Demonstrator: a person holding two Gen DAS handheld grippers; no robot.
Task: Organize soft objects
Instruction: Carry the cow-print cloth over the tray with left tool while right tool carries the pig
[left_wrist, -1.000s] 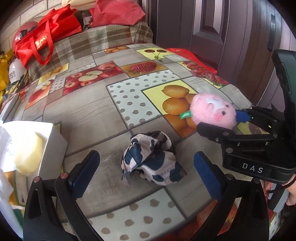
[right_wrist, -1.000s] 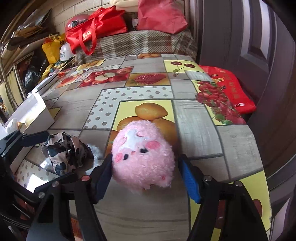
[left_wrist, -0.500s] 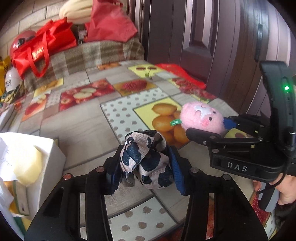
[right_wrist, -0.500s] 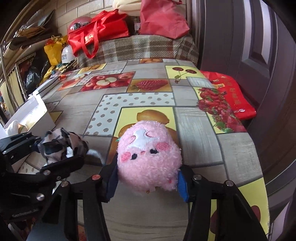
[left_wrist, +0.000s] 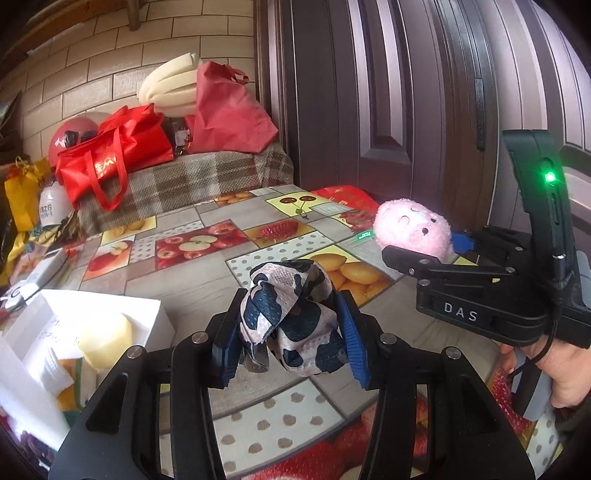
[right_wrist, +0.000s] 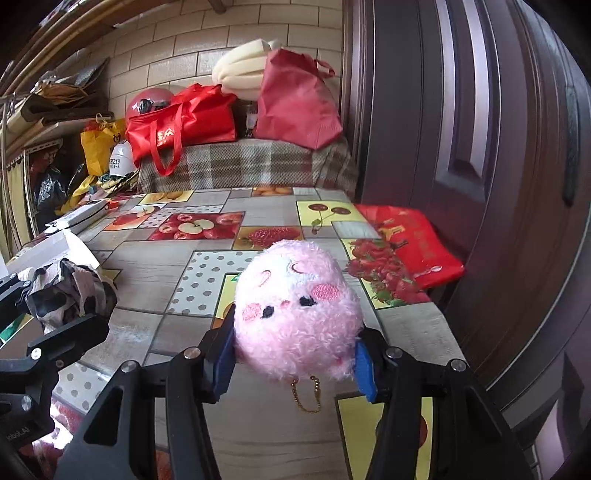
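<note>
While the left hand-held gripper (left_wrist: 290, 334) clamps a crumpled cow-print cloth (left_wrist: 291, 325), the right hand-held gripper (right_wrist: 295, 354) squeezes a fluffy pink plush (right_wrist: 295, 310).

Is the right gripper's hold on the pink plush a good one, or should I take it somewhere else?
Keep it. The right gripper clamps the pink plush across its round body from both sides, face forward, which suits a soft ball shape. Avoid the thin gold chain dangling underneath; it would likely slip.

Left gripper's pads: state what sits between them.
The crumpled cow-print cloth, pinched by the left gripper and lifted off the table; the left wrist view shows it.
</note>
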